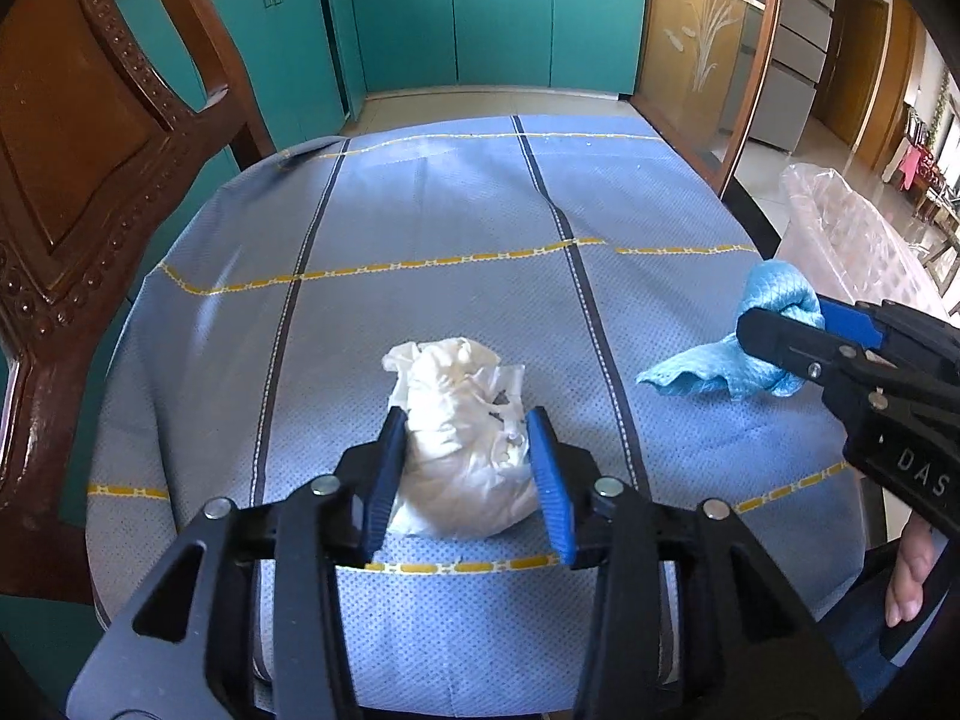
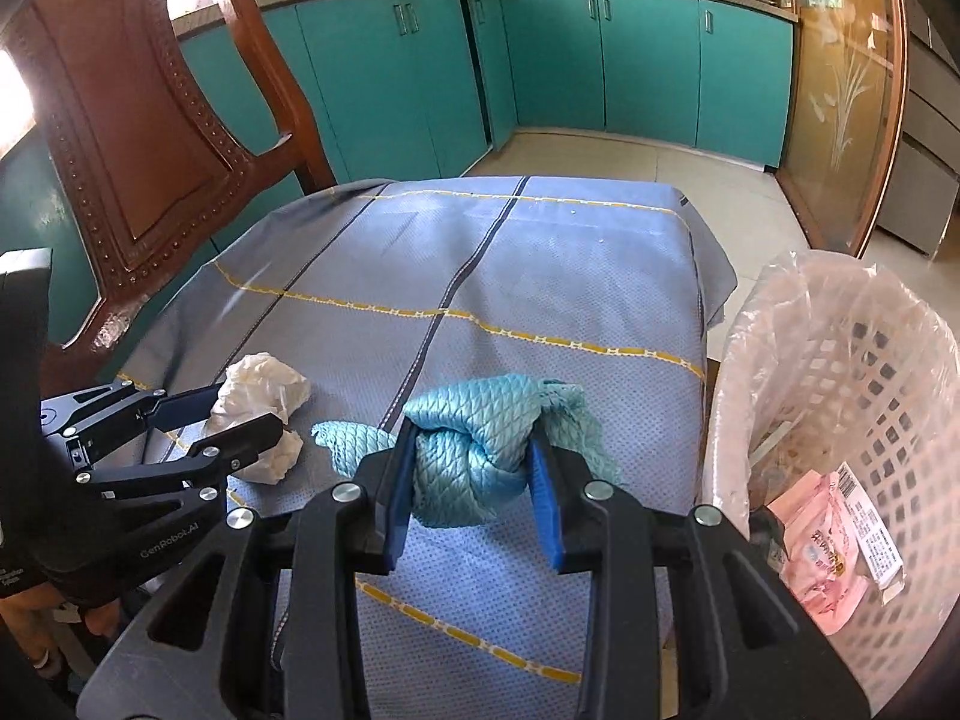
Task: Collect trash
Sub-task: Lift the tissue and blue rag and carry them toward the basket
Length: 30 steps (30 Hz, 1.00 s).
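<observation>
Crumpled white tissue [image 1: 462, 438] lies on the blue-clothed desk [image 1: 456, 228] between the left gripper's [image 1: 471, 468] spread jaws, which flank it without squeezing. Right gripper [image 2: 474, 462] pinches a knotted blue cloth [image 2: 474, 432] just above the desk, beside a lined white basket [image 2: 852, 372] holding a pink packet [image 2: 828, 564].

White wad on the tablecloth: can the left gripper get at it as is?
Probably yes. The left gripper already straddles the white wad, jaws apart on either side. The right gripper, clamped on the blue cloth, sits clear.
</observation>
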Each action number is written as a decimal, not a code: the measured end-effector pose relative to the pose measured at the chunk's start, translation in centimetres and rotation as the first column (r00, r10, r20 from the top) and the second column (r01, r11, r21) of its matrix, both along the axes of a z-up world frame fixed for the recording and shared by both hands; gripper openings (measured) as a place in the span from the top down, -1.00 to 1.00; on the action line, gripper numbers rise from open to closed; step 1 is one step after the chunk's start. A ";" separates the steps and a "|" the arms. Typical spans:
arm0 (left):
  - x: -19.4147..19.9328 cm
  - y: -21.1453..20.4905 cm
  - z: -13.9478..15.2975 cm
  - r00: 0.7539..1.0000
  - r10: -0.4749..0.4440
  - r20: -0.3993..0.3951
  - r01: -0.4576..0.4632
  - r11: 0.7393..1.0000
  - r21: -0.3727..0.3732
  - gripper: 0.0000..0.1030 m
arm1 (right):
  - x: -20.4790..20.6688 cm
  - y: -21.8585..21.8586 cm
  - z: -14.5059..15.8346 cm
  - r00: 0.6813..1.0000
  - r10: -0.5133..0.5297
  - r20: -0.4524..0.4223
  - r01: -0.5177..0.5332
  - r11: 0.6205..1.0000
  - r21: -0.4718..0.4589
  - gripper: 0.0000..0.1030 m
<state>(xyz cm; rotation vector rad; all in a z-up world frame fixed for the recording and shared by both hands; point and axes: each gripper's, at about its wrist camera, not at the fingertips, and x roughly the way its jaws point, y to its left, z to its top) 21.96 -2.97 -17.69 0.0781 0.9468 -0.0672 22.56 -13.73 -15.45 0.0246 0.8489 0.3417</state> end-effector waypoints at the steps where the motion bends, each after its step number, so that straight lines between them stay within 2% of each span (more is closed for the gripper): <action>1: 0.2 0.0 0.0 1.000 0.006 -0.005 -0.006 1.000 -0.006 0.00 | 0.0 0.0 -0.1 1.000 0.000 -0.001 0.000 1.000 -0.001 0.33; 2: 0.3 0.0 -0.1 1.000 0.012 -0.007 -0.012 1.000 -0.010 -0.06 | 0.0 0.0 -0.1 1.000 -0.001 -0.001 0.001 1.000 -0.003 0.33; 6: 0.4 0.0 -0.4 1.000 0.019 -0.009 -0.019 1.000 0.003 -0.05 | 0.0 0.1 -0.2 1.000 -0.005 0.002 0.005 1.000 -0.019 0.33; 7: 0.3 0.0 -0.3 1.000 0.022 -0.005 -0.022 1.000 0.005 -0.01 | 0.1 0.1 -0.3 1.000 -0.005 0.001 0.005 1.000 -0.019 0.33; 9: 0.3 0.3 -0.2 1.000 0.029 0.001 -0.029 1.000 0.000 0.22 | 0.1 0.2 -0.3 1.000 -0.007 0.000 0.007 1.000 -0.019 0.33; 13: 0.1 1.0 0.2 0.999 0.048 0.014 -0.048 0.999 -0.022 0.35 | 0.1 0.3 -0.3 1.000 -0.007 0.002 0.007 1.000 -0.018 0.33; 18: -0.9 1.1 2.3 0.993 0.067 0.100 -0.067 0.998 -0.002 0.36 | 0.0 0.3 -0.2 1.000 -0.015 0.018 0.016 1.000 -0.027 0.33; 24: -2.3 1.2 5.1 0.973 0.086 0.212 -0.091 0.996 0.016 0.36 | -0.4 0.7 -0.1 0.999 -0.029 0.046 0.032 0.996 -0.083 0.33; 27: -3.0 1.0 6.2 0.965 0.087 0.249 -0.095 0.995 0.022 0.36 | -0.8 1.1 0.3 0.994 -0.046 0.098 0.059 0.989 -0.136 0.33; 30: -3.6 0.7 7.2 0.957 0.081 0.280 -0.092 0.995 0.025 0.36 | -1.5 0.5 1.4 0.986 -0.067 0.151 0.086 0.989 -0.119 0.33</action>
